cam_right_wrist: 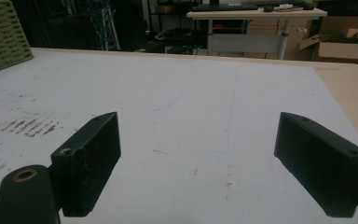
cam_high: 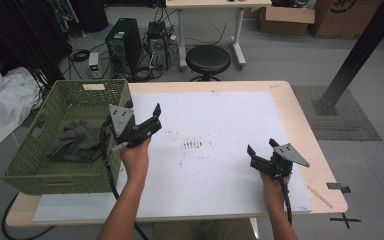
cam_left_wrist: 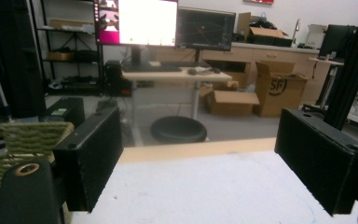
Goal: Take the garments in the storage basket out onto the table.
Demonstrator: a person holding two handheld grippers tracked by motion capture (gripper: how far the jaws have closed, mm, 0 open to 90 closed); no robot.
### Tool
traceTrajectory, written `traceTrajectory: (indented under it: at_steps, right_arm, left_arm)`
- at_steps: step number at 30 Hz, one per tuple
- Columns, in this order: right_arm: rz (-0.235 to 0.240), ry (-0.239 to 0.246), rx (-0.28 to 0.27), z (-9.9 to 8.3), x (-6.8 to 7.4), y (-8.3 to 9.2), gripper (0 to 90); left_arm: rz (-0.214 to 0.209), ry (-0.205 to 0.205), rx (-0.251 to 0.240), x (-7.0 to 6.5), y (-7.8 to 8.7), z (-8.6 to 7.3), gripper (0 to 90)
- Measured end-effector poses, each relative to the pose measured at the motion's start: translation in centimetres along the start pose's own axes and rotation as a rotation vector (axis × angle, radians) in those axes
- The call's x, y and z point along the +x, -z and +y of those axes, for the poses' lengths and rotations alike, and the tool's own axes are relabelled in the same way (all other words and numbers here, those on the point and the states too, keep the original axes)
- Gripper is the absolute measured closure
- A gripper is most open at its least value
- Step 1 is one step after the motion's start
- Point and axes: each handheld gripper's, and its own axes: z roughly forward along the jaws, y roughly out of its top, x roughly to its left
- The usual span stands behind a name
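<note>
A green woven basket (cam_high: 29, 170) stands at the table's left edge with a dark grey cloth (cam_high: 75, 141) crumpled inside it. My left gripper (cam_high: 142, 111) is held up beside the basket's right wall, open and empty. In the left gripper view its jaws (cam_left_wrist: 205, 163) stand wide apart over the white mat, with the basket (cam_left_wrist: 23, 140) at the left. My right gripper (cam_high: 261, 148) hovers low over the mat at the right, open with nothing between its jaws (cam_right_wrist: 205, 163). The basket's corner (cam_right_wrist: 2, 35) appears far left in the right gripper view.
A white mat (cam_high: 220, 130) covers most of the wooden table, with a dark smudge (cam_high: 194, 144) near its middle. A black stool (cam_high: 208, 60), computer towers and cables stand on the floor beyond the far edge. A black post (cam_high: 355, 55) rises at the right.
</note>
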Motion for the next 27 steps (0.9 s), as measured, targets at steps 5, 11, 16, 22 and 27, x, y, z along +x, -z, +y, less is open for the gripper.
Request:
traceTrajectory:
  at_steps: [5, 11, 16, 22, 27]
  right_arm:
    - [-0.002, -0.002, 0.001, 0.0, 0.0, 0.0, 14.4]
    - [-0.002, -0.002, 0.002, 0.0, 0.0, 0.0, 14.3]
    - [-0.002, -0.001, 0.002, 0.0, 0.0, 0.0, 14.3]
    - [-0.002, -0.003, 0.007, 0.0, 0.0, -0.1, 14.4]
    - [-0.001, -0.007, 0.01, 0.0, 0.0, -0.1, 14.4]
  left_arm:
    - [0.038, -0.009, -0.003, 1.7, 0.4, 1.1, 15.6]
    - [0.083, -0.003, -0.001, 4.5, 1.1, 1.7, 15.6]
    - [0.123, -0.008, -0.001, 6.7, 1.8, 1.6, 15.5]
    - [0.171, -0.004, 0.002, 9.6, 2.6, 1.3, 15.6]
    - [0.202, -0.003, 0.027, 11.6, 2.9, 0.8, 15.5]
